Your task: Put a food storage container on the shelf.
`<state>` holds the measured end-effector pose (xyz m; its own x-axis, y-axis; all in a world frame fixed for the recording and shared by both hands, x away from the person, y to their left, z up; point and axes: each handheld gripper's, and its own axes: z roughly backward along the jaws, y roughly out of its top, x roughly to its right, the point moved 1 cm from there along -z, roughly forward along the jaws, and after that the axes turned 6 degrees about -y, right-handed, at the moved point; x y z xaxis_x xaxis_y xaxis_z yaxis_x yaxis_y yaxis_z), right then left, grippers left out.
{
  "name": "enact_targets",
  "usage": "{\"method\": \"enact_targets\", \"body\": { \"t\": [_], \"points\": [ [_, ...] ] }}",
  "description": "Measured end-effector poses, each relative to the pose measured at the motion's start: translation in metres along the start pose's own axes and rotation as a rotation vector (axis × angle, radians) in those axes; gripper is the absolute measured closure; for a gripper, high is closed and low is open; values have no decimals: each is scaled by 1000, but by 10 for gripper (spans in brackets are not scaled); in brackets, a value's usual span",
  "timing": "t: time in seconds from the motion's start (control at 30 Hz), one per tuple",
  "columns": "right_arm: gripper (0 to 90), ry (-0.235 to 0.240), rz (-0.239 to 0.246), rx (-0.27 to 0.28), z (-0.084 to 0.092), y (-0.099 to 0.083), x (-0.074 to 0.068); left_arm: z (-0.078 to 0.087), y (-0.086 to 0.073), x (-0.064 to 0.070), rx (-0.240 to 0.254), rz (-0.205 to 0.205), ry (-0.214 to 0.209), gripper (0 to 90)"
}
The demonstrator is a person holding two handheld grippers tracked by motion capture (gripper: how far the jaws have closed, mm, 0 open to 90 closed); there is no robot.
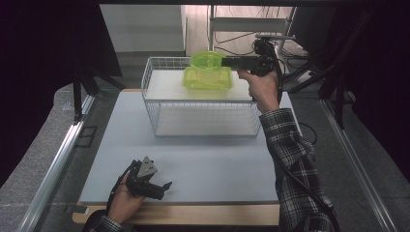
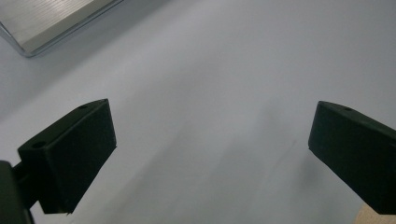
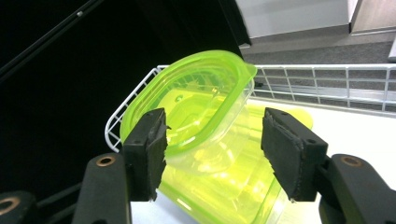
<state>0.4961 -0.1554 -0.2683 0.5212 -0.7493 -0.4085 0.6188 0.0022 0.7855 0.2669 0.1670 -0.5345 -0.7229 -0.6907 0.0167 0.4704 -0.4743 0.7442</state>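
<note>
Two translucent lime-green plastic tubs stand on a white board (image 1: 167,86) laid over a white wire basket (image 1: 203,118). The lower tub (image 1: 208,79) (image 3: 233,186) sits flat. The upper tub (image 1: 207,60) (image 3: 196,102) is tilted, its mouth facing my right gripper, and rests in the lower one. My right gripper (image 1: 225,61) (image 3: 212,144) is open, its jaws either side of the upper tub's near wall, the left jaw at its rim. My left gripper (image 1: 164,189) (image 2: 210,135) is open and lies low over the grey table mat (image 1: 208,164) near the front left, holding nothing.
The wire basket's rim (image 3: 327,84) runs behind the tubs. A metal rail (image 1: 58,159) (image 2: 46,23) borders the table's left side. Dark curtains and stand legs surround the table; cables lie on the floor behind the basket.
</note>
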Motion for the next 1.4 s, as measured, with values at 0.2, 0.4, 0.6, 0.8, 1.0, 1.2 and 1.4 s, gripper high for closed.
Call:
{"method": "enact_targets", "body": {
  "t": [0.2,0.4,0.6,0.8,1.0,1.2,1.4],
  "points": [
    [351,12,27,3,7,-5,0,1,0,-1,9,8,-4,6],
    [299,13,66,-11,12,-13,-3,1,0,-1,5,7,-6,6],
    [242,1,92,-21,14,-22,-4,1,0,-1,2,5,-6,6],
    [187,-6,119,-28,16,-32,-2,0,0,-1,-2,4,-7,6],
    [138,-7,148,-29,18,-42,-1,-1,0,0,-3,4,-8,6],
    [109,-4,171,-39,17,-49,0,-1,0,0,-6,4,-10,5],
    [79,4,199,-52,18,-58,-1,-1,0,0,-6,4,-11,5]
  ]
}}
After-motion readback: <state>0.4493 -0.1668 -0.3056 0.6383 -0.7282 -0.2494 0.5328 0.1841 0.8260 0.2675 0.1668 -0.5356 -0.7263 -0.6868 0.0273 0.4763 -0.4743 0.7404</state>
